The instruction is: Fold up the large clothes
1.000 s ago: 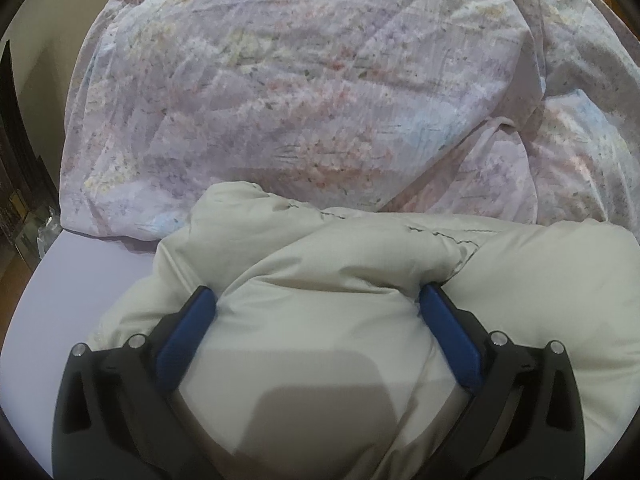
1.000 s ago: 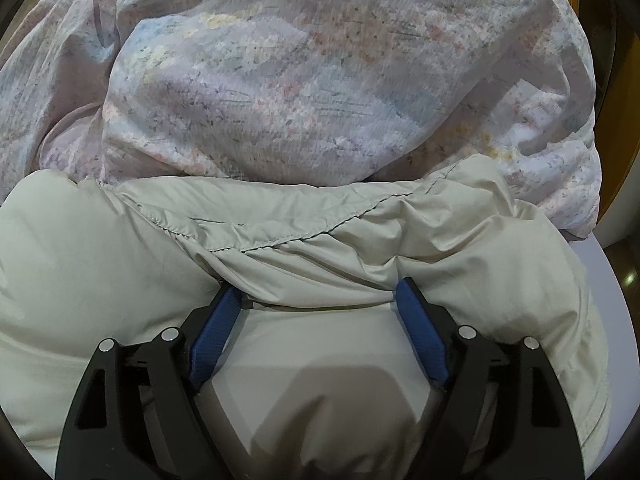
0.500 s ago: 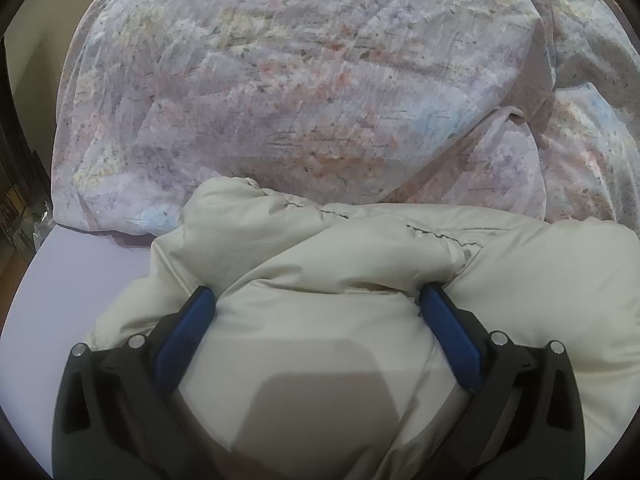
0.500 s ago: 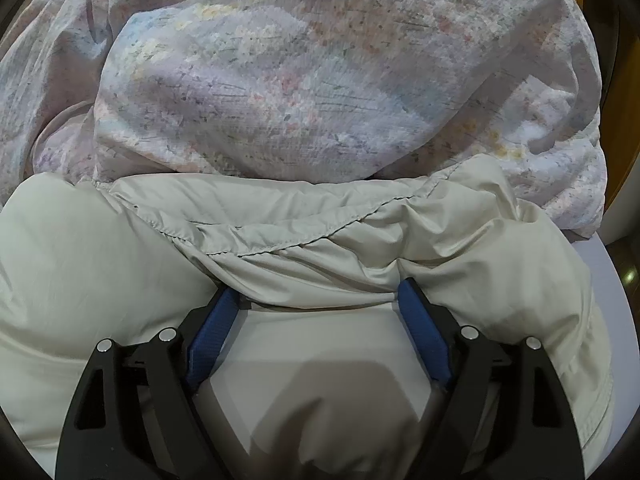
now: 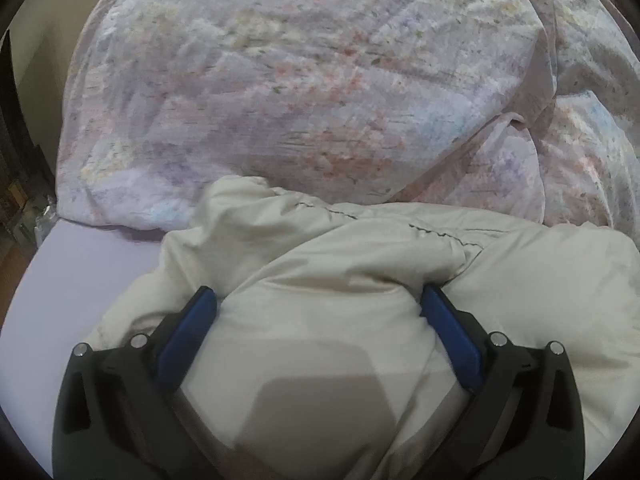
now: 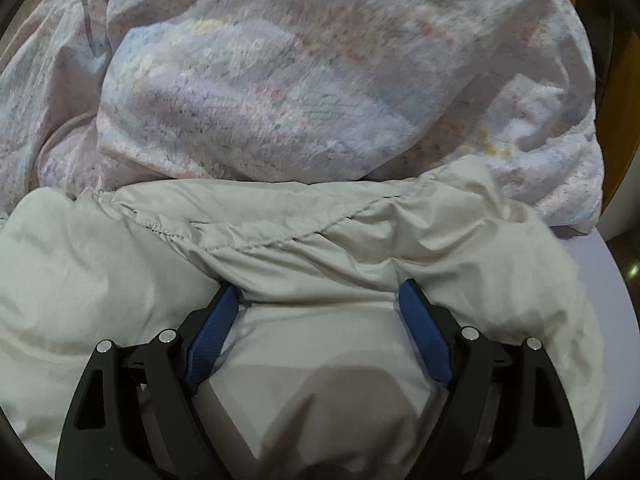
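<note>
A puffy cream jacket (image 5: 360, 256) lies bunched on a lavender bed sheet (image 5: 80, 272). My left gripper (image 5: 318, 300) is wide open, its blue pads on either side of a thick fold of the jacket near its left end. In the right wrist view the same jacket (image 6: 320, 232) fills the lower half. My right gripper (image 6: 320, 294) is also wide open, straddling a padded fold below a stitched seam near the jacket's right end.
A crumpled floral duvet (image 5: 320, 80) is heaped right behind the jacket and touches its far edge; it also fills the upper right wrist view (image 6: 300, 80). The bed's edge (image 6: 600, 264) shows at the right, with wooden furniture beyond.
Both grippers have drawn back slightly toward the viewer with the jacket, so the jacket's far edge sits a little lower against the duvet. The jaws stay equally wide.
</note>
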The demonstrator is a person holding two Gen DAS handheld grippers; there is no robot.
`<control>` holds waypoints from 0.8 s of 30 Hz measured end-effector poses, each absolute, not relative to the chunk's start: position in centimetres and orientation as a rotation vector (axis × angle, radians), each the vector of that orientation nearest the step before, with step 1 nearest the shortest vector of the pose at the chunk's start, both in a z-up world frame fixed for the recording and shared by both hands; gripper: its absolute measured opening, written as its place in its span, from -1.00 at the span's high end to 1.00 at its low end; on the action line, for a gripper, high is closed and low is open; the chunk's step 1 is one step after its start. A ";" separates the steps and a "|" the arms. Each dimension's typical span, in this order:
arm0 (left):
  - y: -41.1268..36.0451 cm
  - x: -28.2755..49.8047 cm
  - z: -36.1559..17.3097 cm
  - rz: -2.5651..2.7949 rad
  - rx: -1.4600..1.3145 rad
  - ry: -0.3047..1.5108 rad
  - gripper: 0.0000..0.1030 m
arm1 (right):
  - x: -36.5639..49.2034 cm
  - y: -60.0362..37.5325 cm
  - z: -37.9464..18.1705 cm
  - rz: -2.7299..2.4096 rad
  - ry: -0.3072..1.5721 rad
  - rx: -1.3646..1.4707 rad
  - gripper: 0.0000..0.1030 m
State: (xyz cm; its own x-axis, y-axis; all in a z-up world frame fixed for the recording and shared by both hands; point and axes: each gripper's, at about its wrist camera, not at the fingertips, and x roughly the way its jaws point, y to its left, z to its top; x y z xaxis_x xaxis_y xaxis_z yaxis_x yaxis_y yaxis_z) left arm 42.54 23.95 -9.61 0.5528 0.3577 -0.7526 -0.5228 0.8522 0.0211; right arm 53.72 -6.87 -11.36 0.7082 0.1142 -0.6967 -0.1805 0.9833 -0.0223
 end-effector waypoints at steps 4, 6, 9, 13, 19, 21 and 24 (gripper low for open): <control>24.2 40.3 -7.6 0.531 -0.189 0.828 -0.97 | 52.4 -9.8 -8.8 0.141 0.709 -0.059 -0.62; 24.7 39.7 -6.7 0.528 -0.182 0.824 -0.97 | 52.3 -11.3 -8.0 0.110 0.695 -0.038 -0.62; 25.6 39.4 -6.1 0.559 -0.150 0.811 -0.97 | 53.1 -13.1 -8.0 0.057 0.703 -0.025 -0.62; 27.6 39.6 -7.6 0.606 -0.181 0.851 -0.97 | 54.2 -13.9 -10.2 0.018 0.745 -0.018 -0.62; 28.4 39.6 -9.0 0.600 -0.200 0.831 -0.97 | 54.7 -13.3 -11.6 -0.006 0.746 -0.050 -0.69; 28.5 39.9 -9.4 0.599 -0.201 0.832 -0.97 | 55.1 -13.4 -11.9 -0.003 0.761 -0.046 -0.73; 29.1 40.3 -10.0 0.594 -0.218 0.841 -0.97 | 55.8 -13.7 -12.3 0.001 0.783 -0.035 -0.76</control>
